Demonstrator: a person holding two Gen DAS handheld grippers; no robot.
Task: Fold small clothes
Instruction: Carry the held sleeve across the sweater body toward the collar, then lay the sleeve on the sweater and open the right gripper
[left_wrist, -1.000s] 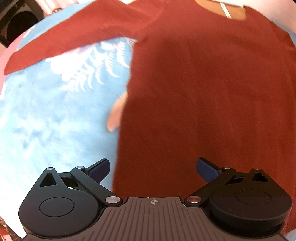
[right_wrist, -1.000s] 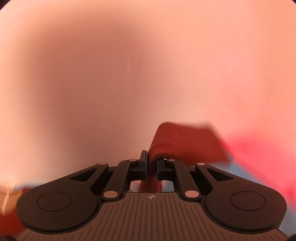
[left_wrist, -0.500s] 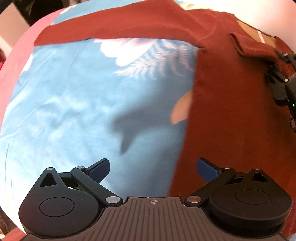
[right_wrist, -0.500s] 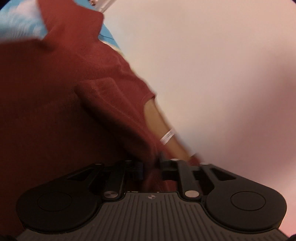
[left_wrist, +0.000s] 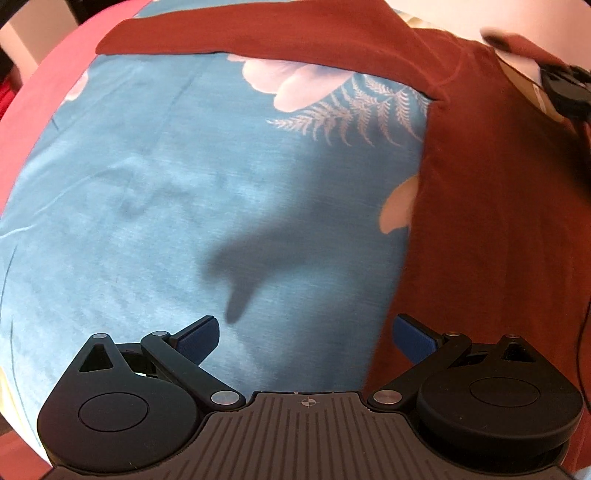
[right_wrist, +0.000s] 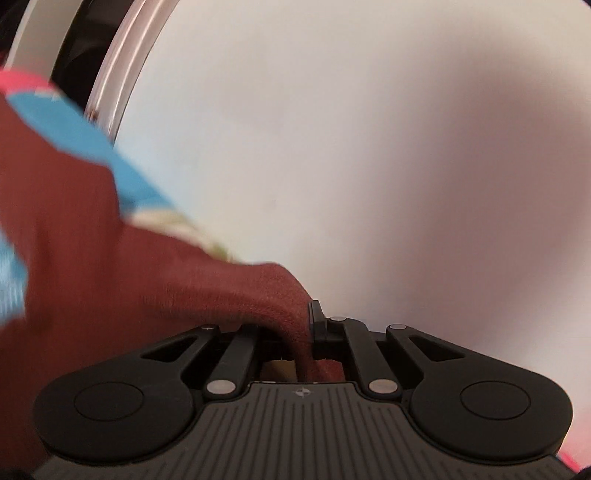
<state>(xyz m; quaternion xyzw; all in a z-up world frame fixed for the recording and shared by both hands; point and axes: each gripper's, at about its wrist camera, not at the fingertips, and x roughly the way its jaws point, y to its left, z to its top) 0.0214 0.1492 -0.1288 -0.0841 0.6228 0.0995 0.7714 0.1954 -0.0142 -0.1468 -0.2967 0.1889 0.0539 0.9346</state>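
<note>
The left gripper, jaws wide, hangs above the rust-red shirt's edge.

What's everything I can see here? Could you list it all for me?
Shirt: one, rust red, spread on the bedsheet, one sleeve stretched out flat; an edge of it is pinched by the right tongs.
Bedsheet: one, blue with pale flowers and fern leaves, under the shirt.
Pink border: one, along the sheet's far left edge.
Wall: one, off-white, behind the right tongs.
Left tongs: one, black with blue pads, open, holding nothing, above the sheet beside the shirt.
Right tongs: one, black, closed on shirt fabric.
</note>
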